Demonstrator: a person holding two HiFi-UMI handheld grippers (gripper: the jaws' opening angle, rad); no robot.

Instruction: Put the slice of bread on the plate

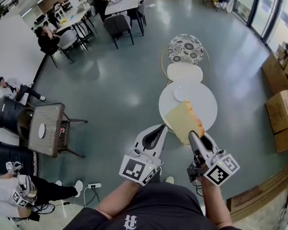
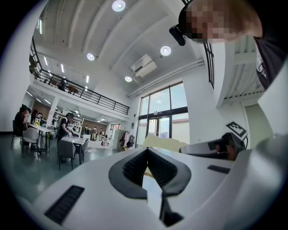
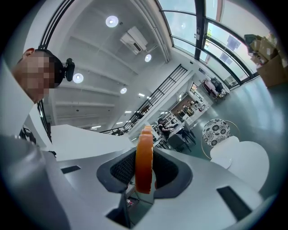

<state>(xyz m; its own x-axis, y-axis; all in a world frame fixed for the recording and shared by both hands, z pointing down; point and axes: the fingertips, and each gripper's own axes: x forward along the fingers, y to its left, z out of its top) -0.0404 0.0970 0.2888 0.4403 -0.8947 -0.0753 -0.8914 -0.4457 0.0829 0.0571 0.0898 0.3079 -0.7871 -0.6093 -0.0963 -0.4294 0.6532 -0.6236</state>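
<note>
The slice of bread (image 1: 182,120), pale yellow with an orange crust, hangs over the near edge of the round white table (image 1: 203,109). My right gripper (image 1: 194,133) is shut on its near end. In the right gripper view the crust (image 3: 144,158) stands upright between the pads. A small white plate (image 1: 180,93) lies on the table beyond the bread, also visible as plate (image 3: 221,161). My left gripper (image 1: 162,130) is held beside the right one, short of the table, with its jaws together and nothing in them. From the left gripper view the bread (image 2: 163,143) shows to the right.
Behind the table are a white seat (image 1: 184,72) and a patterned chair (image 1: 185,48). Cardboard boxes (image 1: 282,110) are stacked at the right. A square side table (image 1: 47,128) and dark bins stand at the left. People sit at tables at the far back left.
</note>
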